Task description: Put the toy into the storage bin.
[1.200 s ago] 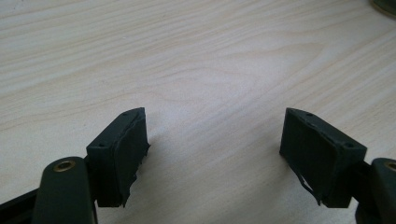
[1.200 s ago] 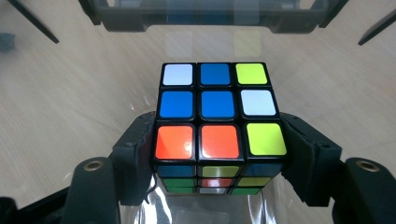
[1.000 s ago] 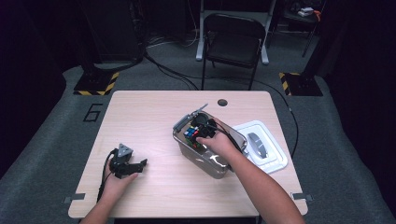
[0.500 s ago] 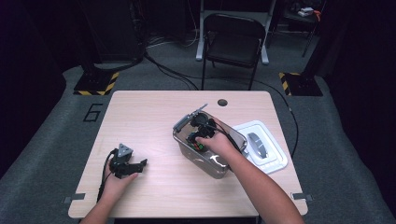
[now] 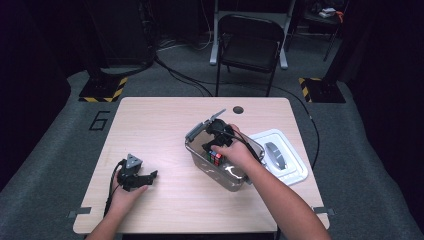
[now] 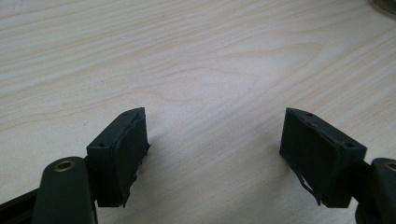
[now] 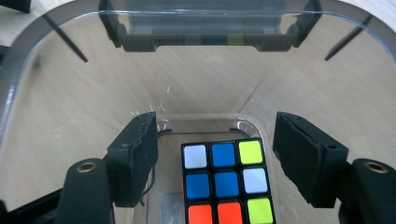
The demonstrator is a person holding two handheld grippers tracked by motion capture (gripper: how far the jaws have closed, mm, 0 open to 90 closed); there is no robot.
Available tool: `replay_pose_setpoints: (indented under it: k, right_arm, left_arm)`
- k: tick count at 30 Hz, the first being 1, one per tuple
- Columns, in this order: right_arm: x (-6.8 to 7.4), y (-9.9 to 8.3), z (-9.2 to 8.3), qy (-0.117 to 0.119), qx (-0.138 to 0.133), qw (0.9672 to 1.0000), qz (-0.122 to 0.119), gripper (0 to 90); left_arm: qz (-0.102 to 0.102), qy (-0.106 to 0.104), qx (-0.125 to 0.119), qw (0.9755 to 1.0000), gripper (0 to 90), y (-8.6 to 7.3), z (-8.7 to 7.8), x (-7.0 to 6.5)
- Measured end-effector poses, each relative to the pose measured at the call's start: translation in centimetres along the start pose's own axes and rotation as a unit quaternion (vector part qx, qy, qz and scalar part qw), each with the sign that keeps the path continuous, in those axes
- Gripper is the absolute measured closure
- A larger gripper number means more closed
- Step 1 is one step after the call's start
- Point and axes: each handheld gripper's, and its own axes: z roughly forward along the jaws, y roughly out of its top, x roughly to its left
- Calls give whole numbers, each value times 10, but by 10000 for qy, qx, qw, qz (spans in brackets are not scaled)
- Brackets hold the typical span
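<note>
A Rubik's cube [image 7: 224,182] lies on the bottom of a clear plastic container [image 7: 60,107]. My right gripper [image 7: 224,140] reaches down into the container, its jaws open on either side of the cube and apart from it. In the high view the container [image 5: 196,132] stands right of the table's middle, with the right gripper [image 5: 212,146] inside it and the cube [image 5: 215,158] just below the hand. My left gripper [image 5: 150,176] rests on the table near the front left, open, with bare wood between its jaws [image 6: 215,144].
The container's white lid [image 5: 295,167] with a grey handle lies just to its right. A small dark cable hole [image 5: 238,109] sits near the table's far edge. A folding chair [image 5: 250,45] stands beyond the table.
The right hand has shifted slightly inside the container, and the cube now shows nearer the hand, between open jaws. The left gripper has not moved.
</note>
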Motion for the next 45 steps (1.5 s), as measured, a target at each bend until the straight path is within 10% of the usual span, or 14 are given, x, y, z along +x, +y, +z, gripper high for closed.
replay_pose_setpoints:
  k: [31, 45]
  right_arm:
    - [6, -5, -45, 332, -291, 9990, 27, 156]
    - [2, -10, -67, 251, -428, 9988, 16, 301]
  left_arm:
    - [-2, 2, 0, 10000, 229, 0, 0, 0]
    - [-10, 19, -13, 10000, 229, 0, 0, 0]
